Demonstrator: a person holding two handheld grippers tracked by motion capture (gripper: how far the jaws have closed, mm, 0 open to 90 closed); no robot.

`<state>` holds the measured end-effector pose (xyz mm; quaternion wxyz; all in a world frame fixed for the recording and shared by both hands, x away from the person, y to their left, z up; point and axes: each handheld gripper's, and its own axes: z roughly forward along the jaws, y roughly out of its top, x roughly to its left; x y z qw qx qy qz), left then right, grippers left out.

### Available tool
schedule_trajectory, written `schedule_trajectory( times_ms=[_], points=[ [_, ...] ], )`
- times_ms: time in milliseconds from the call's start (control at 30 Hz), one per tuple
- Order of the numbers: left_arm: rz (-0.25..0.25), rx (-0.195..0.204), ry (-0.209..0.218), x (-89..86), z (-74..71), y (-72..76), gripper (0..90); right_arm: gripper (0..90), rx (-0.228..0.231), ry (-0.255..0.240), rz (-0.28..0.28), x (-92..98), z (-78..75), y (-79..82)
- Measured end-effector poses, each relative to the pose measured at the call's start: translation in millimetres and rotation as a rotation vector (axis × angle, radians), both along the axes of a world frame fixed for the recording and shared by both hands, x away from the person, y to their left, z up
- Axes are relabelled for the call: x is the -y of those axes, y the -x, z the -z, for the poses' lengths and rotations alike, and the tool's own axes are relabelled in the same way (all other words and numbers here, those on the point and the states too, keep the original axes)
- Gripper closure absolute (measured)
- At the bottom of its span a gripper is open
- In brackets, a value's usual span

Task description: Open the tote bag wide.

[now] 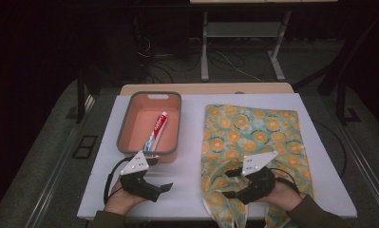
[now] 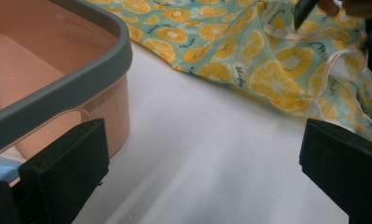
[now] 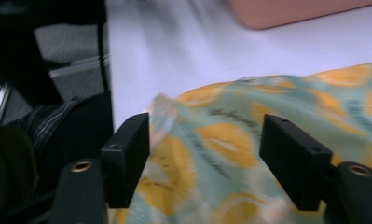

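A cloth bag [image 1: 253,133] printed with orange and kiwi slices lies flat on the right half of the white table. A pink bin with a grey rim [image 1: 124,123] stands at the left, and a toothpaste tube [image 1: 157,129] lies inside it. My left gripper [image 1: 162,173] is open just in front of the bin's near right corner, with nothing between its jaws [image 2: 202,172]. My right gripper [image 1: 226,184] hovers over the bag's near left part with its jaws apart. In the right gripper view the bag [image 3: 230,140] shows between the jaws of the right gripper [image 3: 204,154], whose pads are not pressing on it.
The bin's rim [image 2: 81,79] and the bag [image 2: 267,70] flank a strip of bare white tabletop [image 1: 192,142]. The bag's handles trail toward the table's near edge. Beyond the table are a dark floor, cables and the legs of another table [image 1: 204,52].
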<state>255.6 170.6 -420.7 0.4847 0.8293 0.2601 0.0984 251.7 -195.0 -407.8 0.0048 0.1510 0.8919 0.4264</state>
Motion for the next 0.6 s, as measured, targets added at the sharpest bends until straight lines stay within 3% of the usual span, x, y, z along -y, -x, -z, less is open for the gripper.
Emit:
schedule_trajectory(
  times_ms=[167,333,433,500,533,567,600],
  points=[
    [0.000,-0.002,-0.001,0.0,0.3,-0.3,0.0,25.8,-0.019,0.070,-0.049,-26.1,20.5,6.6],
    [0.003,-0.002,-0.002,0.9,0.4,-0.1,0.0,23.9,-0.019,0.092,-0.061,-45.4,30.2,10.6],
    [0.002,-0.004,-0.004,0.8,0.7,-0.4,0.0,23.5,0.014,0.130,-0.066,-62.7,39.4,14.1],
    [0.002,-0.003,-0.003,1.0,0.6,-0.1,0.0,30.2,0.062,0.145,-0.058,-69.2,43.3,15.3],
    [0.002,-0.003,-0.003,0.9,0.5,-0.1,0.0,30.2,0.062,0.145,-0.058,-69.2,43.3,15.3],
    [0.002,-0.002,-0.004,0.7,0.5,-0.1,0.0,35.9,0.072,0.138,-0.056,-71.4,43.2,15.7],
    [0.002,-0.003,-0.003,0.5,0.5,-0.3,0.0,49.6,0.082,0.125,-0.054,-74.1,43.0,14.9]
  ],
)
